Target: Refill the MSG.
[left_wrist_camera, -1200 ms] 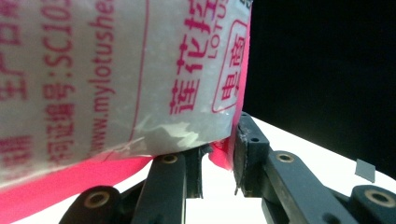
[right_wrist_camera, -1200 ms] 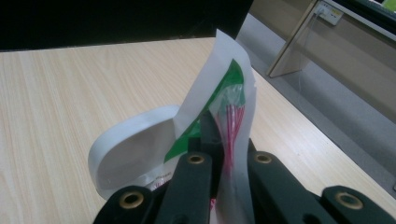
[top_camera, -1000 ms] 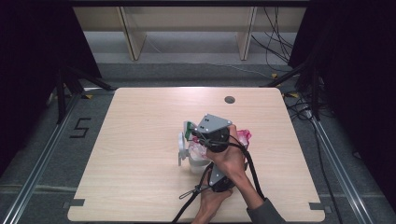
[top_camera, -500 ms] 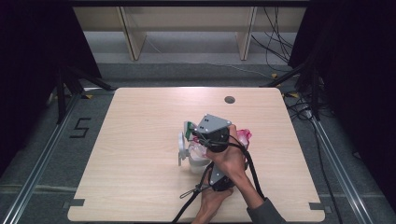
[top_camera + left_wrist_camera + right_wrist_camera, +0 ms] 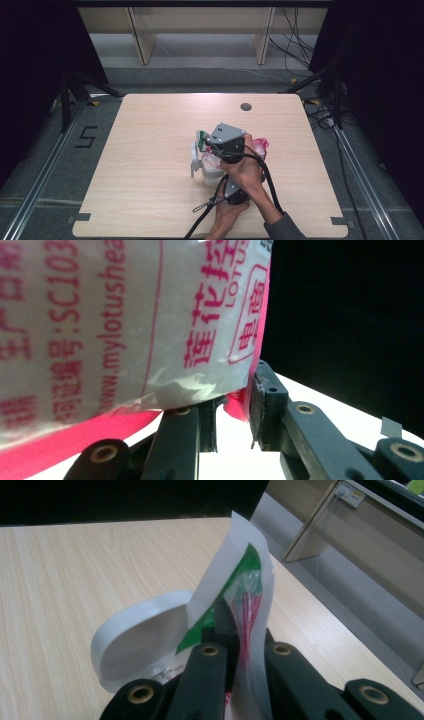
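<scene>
bare table (image 5: pixel 150 150) all round, plastic bag (image 5: pixel 212 162) bunched mid-table, small hole (image 5: pixel 245 106) far off

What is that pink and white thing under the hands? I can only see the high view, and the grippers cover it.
Observer: A crinkly plastic bag. The left gripper view shows pink writing printed on it.
Operator: Is the right gripper holding something?
Observer: Yes. The right gripper is shut on a thin white film with a green patch.
Operator: And the left one?
Observer: A pink edge of the bag sits between the jaws of the left gripper. I can't tell whether they pinch it.
</scene>
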`<state>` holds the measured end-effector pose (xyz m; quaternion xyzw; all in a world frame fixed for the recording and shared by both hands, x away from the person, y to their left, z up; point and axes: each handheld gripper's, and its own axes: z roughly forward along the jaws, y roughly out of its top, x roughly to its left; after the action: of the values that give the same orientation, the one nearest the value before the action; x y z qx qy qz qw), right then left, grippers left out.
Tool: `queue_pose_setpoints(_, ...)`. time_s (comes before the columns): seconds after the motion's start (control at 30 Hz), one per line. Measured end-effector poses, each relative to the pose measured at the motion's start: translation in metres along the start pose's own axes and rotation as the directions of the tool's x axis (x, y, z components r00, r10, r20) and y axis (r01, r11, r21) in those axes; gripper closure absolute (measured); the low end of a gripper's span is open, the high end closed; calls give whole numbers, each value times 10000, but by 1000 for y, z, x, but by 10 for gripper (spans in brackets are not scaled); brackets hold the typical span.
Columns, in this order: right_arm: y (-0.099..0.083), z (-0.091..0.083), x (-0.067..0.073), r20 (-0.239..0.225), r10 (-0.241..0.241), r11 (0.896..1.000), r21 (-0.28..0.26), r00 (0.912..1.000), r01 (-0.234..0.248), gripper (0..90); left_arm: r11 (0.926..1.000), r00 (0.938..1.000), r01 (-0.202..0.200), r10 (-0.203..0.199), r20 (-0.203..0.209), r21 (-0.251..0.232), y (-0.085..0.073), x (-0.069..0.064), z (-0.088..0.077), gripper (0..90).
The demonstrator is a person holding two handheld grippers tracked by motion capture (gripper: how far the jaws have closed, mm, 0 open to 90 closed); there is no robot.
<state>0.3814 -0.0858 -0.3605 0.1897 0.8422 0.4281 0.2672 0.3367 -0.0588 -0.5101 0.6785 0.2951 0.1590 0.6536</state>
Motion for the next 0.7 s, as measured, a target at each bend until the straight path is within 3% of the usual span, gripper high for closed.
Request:
queue_pose_setpoints(0.13,1,0,1,11,-215,9998,16,9998,215,900,9999,10000,51,-52,-51,-147,0,0,1,750)
queue_pose_setpoints(0.17,0,2,1,-11,-177,9998,50,9998,177,900,9869,9928,1198,-1187,168,-1083,-1,-8,7,750)
queue_pose_setpoints(0.2,0,2,1,-11,-177,9998,50,9998,177,900,9869,9928,1198,-1187,168,-1083,-1,-8,7,750)
queue_pose_setpoints(0.23,1,1,1,-32,-151,9999,13,9999,151,900,9999,9999,-106,106,39,16,0,1,-1,750)
queue_pose_setpoints(0.33,2,0,2,-14,-218,9998,-5,9998,218,900,10000,10000,11,-11,3,-90,1,0,-1,750)
queue_pose_setpoints(0.37,2,1,3,-22,-260,9996,62,9997,261,900,9924,9959,910,-908,55,-825,0,-6,4,750)
queue_pose_setpoints(0.4,1,2,2,6,-220,9997,60,9998,219,900,9880,9936,1129,-1126,95,-1055,-1,-8,6,750)
queue_pose_setpoints(0.43,1,2,2,-2,-280,9996,17,9996,280,900,9998,10000,46,-46,-1,-167,0,0,1,750)
queue_pose_setpoints(0.47,1,1,2,16,-196,9998,1,9998,196,900,9999,10000,-87,87,24,-83,0,1,0,750)
queue_pose_setpoints(0.57,2,0,2,1,-150,9999,60,9999,150,900,9998,10000,52,-52,-27,-183,1,0,0,750)
queue_pose_setpoints(0.6,1,1,2,37,-246,9997,50,9997,246,900,9912,9952,978,-972,102,-888,0,-7,5,750)
queue_pose_setpoints(0.63,1,1,2,37,-246,9997,50,9997,246,900,9892,9942,1079,-1068,161,-996,-1,-7,6,750)
queue_pose_setpoints(0.67,1,1,2,19,-214,9998,60,9998,214,900,10000,10000,47,-47,-36,-66,0,0,0,750)
queue_pose_setpoints(0.7,1,1,1,-12,-199,9998,36,9998,199,900,9999,9999,-155,155,37,43,0,1,-2,750)
